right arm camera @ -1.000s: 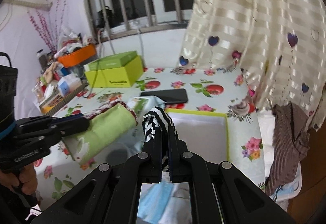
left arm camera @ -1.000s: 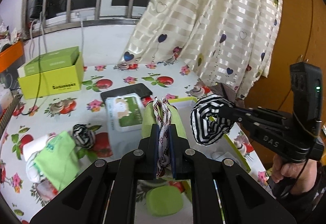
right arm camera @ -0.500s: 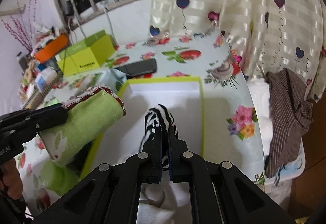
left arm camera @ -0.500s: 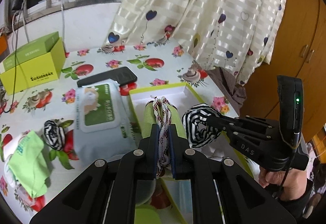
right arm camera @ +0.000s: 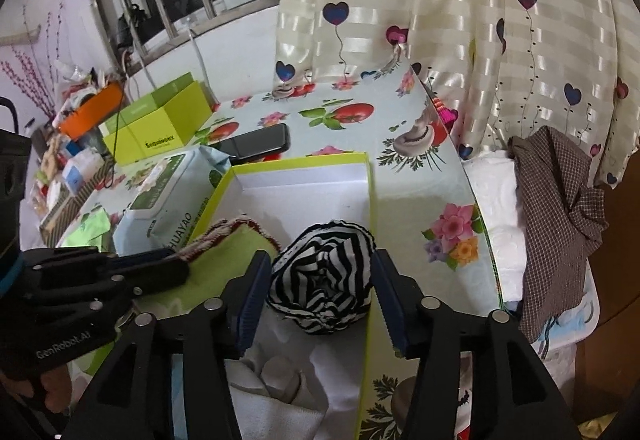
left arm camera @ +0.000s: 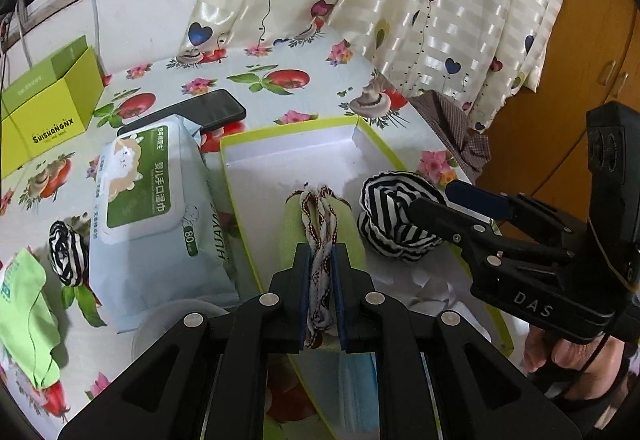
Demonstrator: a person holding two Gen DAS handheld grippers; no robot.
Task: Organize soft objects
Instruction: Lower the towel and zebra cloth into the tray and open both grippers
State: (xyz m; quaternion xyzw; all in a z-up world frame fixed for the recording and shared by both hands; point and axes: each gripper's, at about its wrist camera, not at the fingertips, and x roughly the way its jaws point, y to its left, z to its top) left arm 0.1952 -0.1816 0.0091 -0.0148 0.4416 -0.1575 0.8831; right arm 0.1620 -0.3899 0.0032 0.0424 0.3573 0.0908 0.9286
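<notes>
My left gripper [left arm camera: 321,294] is shut on the red-and-white trimmed edge of a green towel [left arm camera: 316,228] and holds it inside the white box with yellow-green rim [left arm camera: 280,152]. My right gripper [right arm camera: 320,296] is open around a black-and-white striped rolled sock [right arm camera: 322,280], which rests in the box [right arm camera: 304,176] beside the towel [right arm camera: 224,256]. The sock also shows in the left wrist view [left arm camera: 394,218], with the right gripper's fingers [left arm camera: 440,216] spread at it. White cloth [right arm camera: 288,372] lies in the near part of the box.
A wet-wipes pack [left arm camera: 152,208] lies left of the box, a black phone [left arm camera: 188,114] behind it. Another striped sock [left arm camera: 66,254] and a green cloth [left arm camera: 24,316] lie at the far left. A yellow-green carton [left arm camera: 48,108] stands at the back. A curtain [left arm camera: 380,0] hangs at the right.
Both grippers moved down into the box. My right gripper opened and let the striped sock go; it now rests in the box. The left stays shut on the towel.
</notes>
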